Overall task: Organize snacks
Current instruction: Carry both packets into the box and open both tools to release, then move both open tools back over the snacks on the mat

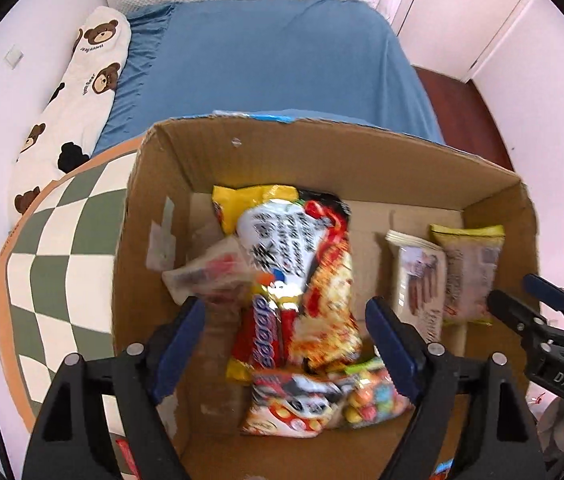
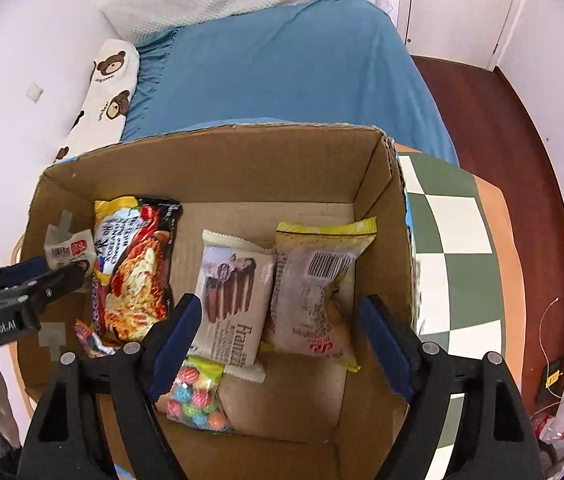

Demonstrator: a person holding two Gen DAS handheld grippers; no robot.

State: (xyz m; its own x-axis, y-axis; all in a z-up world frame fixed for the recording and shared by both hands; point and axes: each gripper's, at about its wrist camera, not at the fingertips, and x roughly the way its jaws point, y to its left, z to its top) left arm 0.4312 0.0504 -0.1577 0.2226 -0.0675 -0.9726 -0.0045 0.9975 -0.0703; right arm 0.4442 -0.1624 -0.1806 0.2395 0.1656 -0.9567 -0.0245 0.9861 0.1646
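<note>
An open cardboard box (image 1: 321, 152) (image 2: 210, 152) stands on a checkered table and holds several snack packs. At its left lie a red noodle pack (image 1: 321, 280) (image 2: 138, 272), a small clear pack (image 1: 210, 268) (image 2: 70, 250), a red candy bar (image 1: 262, 332) and a bag of coloured balls (image 1: 373, 396) (image 2: 198, 396). At its right lie a beige wafer pack (image 1: 417, 280) (image 2: 234, 300) and a yellow-edged bread pack (image 1: 469, 272) (image 2: 313, 292). My left gripper (image 1: 285, 320) is open and empty above the left snacks. My right gripper (image 2: 282, 320) is open and empty above the right packs.
The green-and-white checkered table (image 1: 62, 260) (image 2: 453, 220) has an orange rim. Behind it is a bed with a blue sheet (image 1: 274, 60) (image 2: 282, 68) and a bear-print pillow (image 1: 78, 92) (image 2: 110, 84). Dark red floor (image 2: 501, 140) lies to the right.
</note>
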